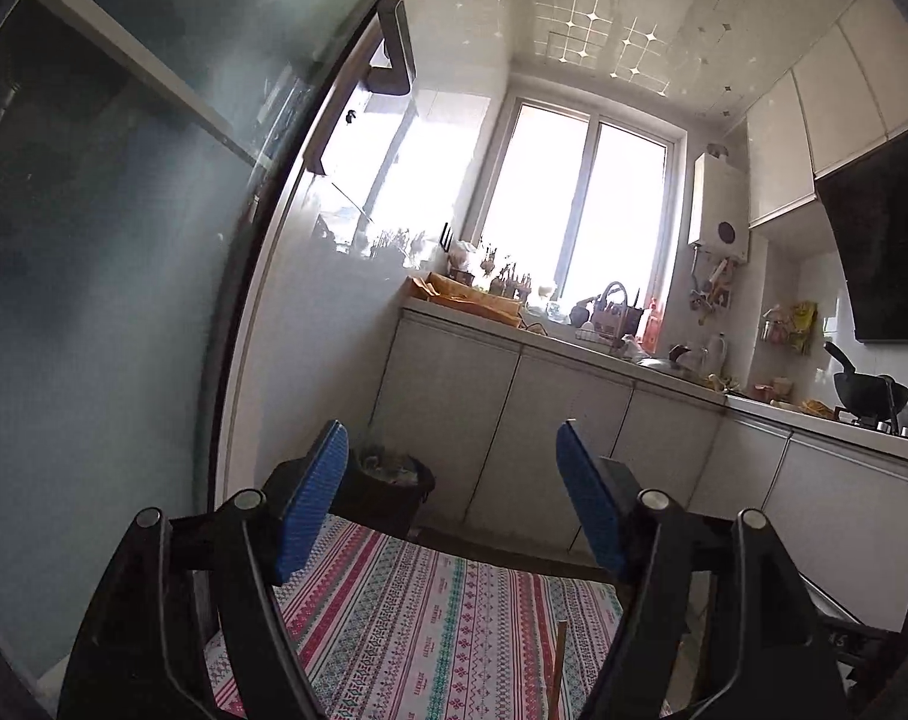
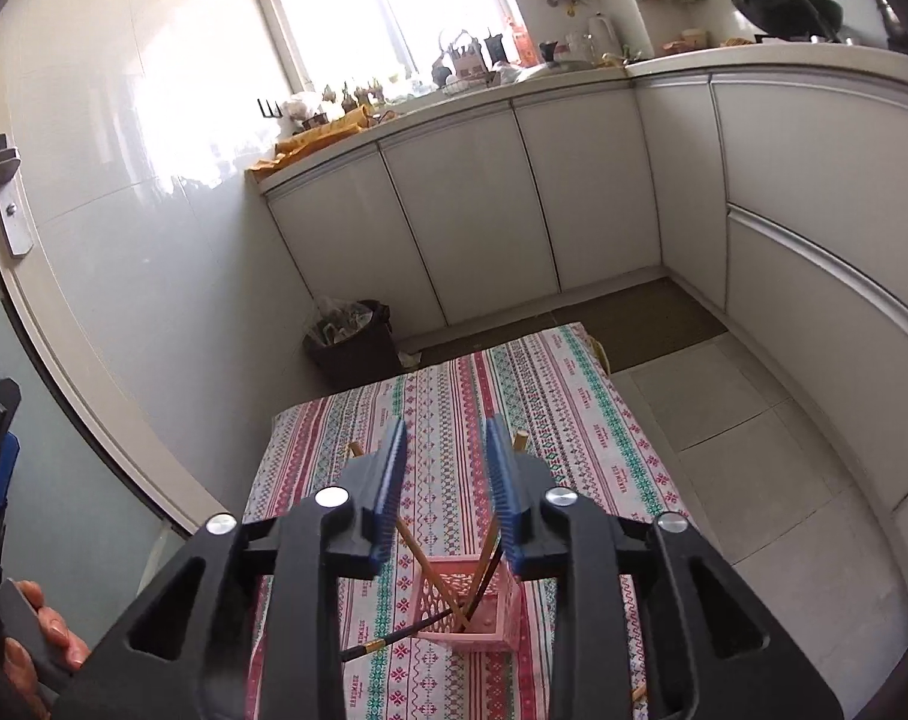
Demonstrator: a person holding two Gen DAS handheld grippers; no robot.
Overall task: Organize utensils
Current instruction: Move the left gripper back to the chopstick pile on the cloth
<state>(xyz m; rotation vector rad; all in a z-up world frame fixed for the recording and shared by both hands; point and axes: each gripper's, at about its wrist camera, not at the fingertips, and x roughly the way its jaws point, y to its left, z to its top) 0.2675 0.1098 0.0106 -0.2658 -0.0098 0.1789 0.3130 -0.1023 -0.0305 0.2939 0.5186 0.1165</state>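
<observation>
In the right wrist view a pink lattice holder (image 2: 484, 612) stands on the striped tablecloth (image 2: 454, 396). Two wooden chopsticks (image 2: 421, 552) lean crossed in it, and a dark chopstick (image 2: 388, 641) pokes out low to the left. My right gripper (image 2: 445, 480) hangs just above the holder, open, with its blue pads apart and nothing pressed between them. My left gripper (image 1: 454, 480) points level over the table's far end, wide open and empty. One wooden chopstick tip (image 1: 559, 660) rises below it. A hand (image 2: 46, 630) holds the left gripper at the left edge.
A dark waste bin (image 2: 352, 342) sits on the floor beyond the table, against the tiled wall. White cabinets (image 2: 472, 198) run along the back and right under a cluttered counter. A glass door with a metal handle (image 2: 4, 198) is close on the left.
</observation>
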